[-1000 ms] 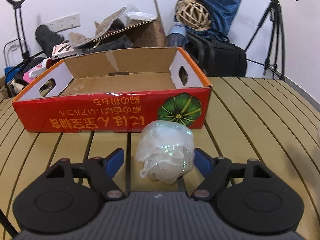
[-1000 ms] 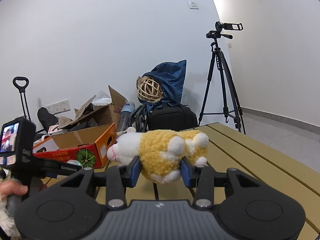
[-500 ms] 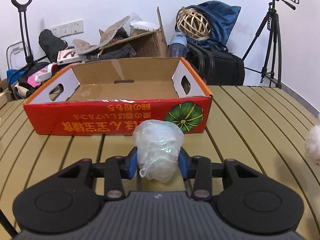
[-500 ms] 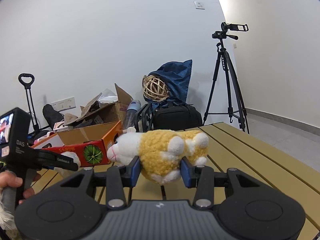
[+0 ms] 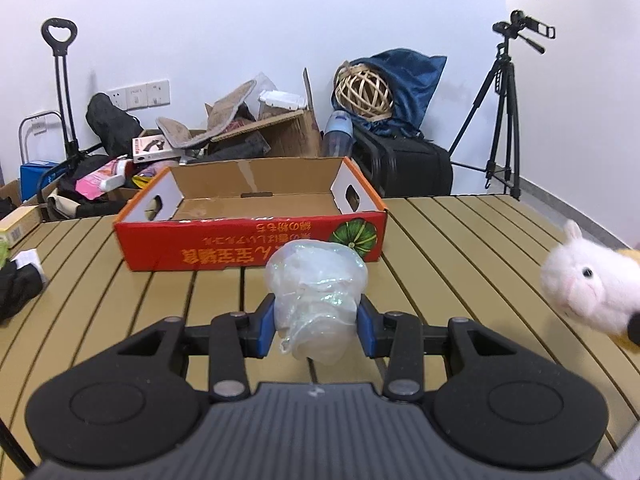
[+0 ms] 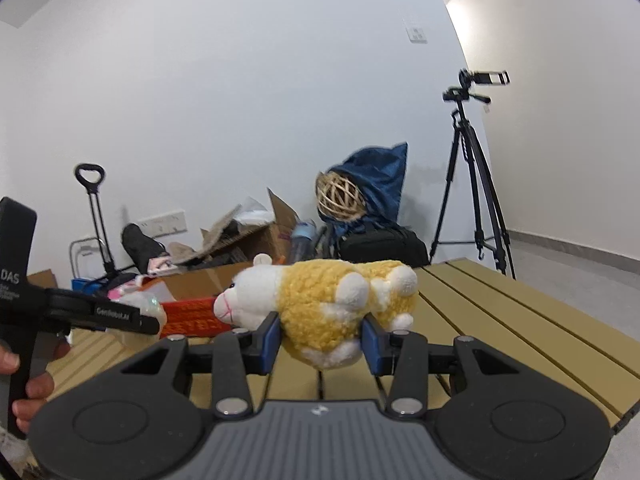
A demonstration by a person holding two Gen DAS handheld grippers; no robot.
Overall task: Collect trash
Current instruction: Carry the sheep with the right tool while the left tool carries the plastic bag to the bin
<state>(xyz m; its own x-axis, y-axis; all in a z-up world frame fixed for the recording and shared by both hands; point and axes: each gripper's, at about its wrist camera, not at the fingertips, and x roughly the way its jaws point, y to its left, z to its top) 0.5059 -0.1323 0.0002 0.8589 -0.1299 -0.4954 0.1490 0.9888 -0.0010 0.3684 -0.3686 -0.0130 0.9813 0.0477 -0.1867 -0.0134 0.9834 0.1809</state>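
Note:
My left gripper (image 5: 316, 326) is shut on a crumpled clear plastic wrap (image 5: 316, 292), held a little above the slatted wooden table (image 5: 460, 248). Straight ahead stands an open red cardboard box (image 5: 252, 244) with a pumpkin picture, its brown inside bare. My right gripper (image 6: 320, 342) is shut on a yellow and white plush sheep (image 6: 324, 304), lifted off the table; the sheep's white head (image 5: 592, 284) shows at the right edge of the left wrist view. In the right wrist view a hand (image 6: 28, 384) holds the left gripper (image 6: 154, 314) at the left.
A black cloth item (image 5: 18, 288) lies at the table's left edge. Behind the table are a pile of cardboard and clutter (image 5: 240, 136), a black suitcase (image 5: 404, 168) with a wicker ball (image 5: 362, 92), a trolley handle (image 5: 60, 80) and a camera tripod (image 5: 504, 112).
The left gripper closed on the plastic wrap and lifted it, drawing back from the red box. The right gripper rose with the sheep and moved closer to the left gripper.

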